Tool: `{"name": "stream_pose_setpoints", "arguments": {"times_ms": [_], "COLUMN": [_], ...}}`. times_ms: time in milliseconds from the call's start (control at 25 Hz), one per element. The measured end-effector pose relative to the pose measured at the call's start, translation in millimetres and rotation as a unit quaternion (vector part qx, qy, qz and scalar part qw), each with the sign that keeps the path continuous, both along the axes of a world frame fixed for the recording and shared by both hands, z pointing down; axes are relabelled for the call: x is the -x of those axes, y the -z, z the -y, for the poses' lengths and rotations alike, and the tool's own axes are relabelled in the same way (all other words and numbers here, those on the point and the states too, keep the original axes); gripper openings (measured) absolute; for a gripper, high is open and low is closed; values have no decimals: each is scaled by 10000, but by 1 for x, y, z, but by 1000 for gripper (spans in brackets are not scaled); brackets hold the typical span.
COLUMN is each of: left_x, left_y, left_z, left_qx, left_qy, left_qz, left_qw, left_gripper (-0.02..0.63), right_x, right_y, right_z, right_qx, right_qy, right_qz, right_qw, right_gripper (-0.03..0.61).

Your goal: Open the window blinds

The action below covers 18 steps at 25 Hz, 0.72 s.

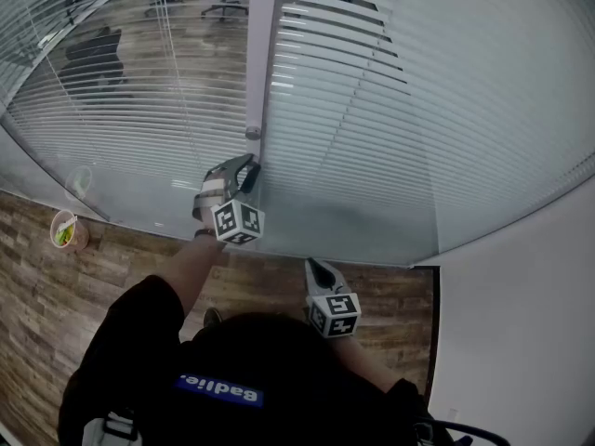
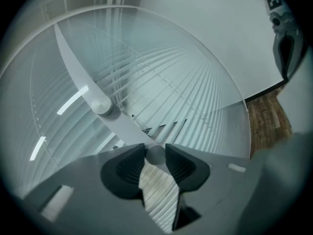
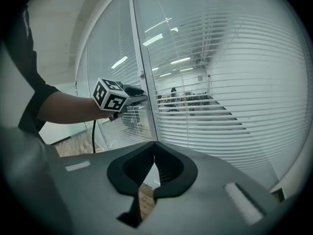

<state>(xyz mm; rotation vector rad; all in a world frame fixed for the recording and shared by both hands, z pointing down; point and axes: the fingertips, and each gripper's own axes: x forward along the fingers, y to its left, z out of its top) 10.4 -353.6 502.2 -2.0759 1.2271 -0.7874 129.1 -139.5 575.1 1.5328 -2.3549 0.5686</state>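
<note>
Wood-plank floor (image 1: 37, 342) underfoot; plain white wall (image 1: 521, 342) at right; glass partition (image 1: 372, 230) ahead, with dark office chairs (image 1: 93, 49) and lit ceiling strips (image 3: 181, 60) beyond.

White horizontal window blinds (image 1: 390, 128) are hanging behind glass on both sides of a vertical frame post (image 1: 263, 54). The upper slats are showing dark gaps and the lower ones are lying nearly shut. A small round control knob (image 2: 155, 154) on the post is sitting gripped between the jaws of the left gripper (image 1: 251, 165).

Blinds (image 1: 353, 91) were smooth pale slats behind glossy glass (image 1: 483, 184), knob (image 2: 156, 155) smooth grey, floor (image 1: 28, 277) wood-grain planks, left gripper (image 2: 155, 152) and right gripper (image 3: 154, 145) matt grey plastic
</note>
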Motion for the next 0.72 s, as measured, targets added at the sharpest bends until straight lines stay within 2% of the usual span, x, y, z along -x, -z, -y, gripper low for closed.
{"name": "stream_pose_setpoints", "arguments": {"times_ms": [80,160,280,440,560,720], "left_x": [-1,-3,-4,-4,-7,-7], "left_y": [0,-2,-7,-11,-10,-4], "left_z": [-1,-3,-7,-7,-9,-8], "left_qx": [-36,-177,-498,-883,-1064,-1082], "left_qy": [-59,-196,-436,-634,-748,-687], "left_qz": [145,597,1570,2285,2547,2386], "left_qw": [9999,9979,9854,9675,9582,9626], "left_gripper": [130,148,178,167,160,121], "right_x": [1,2,2,1,2,0], "right_y": [0,0,-1,-3,-4,-4], "right_z": [0,-1,-2,-1,-1,-1], "right_qx": [-2,17,56,66,95,99], "right_qy": [20,39,36,41,52,12], "right_qz": [-16,-21,-12,-20,-20,-34], "right_qw": [10000,10000,10000,10000,9999,9999], "right_gripper": [8,12,12,11,11,6]}}
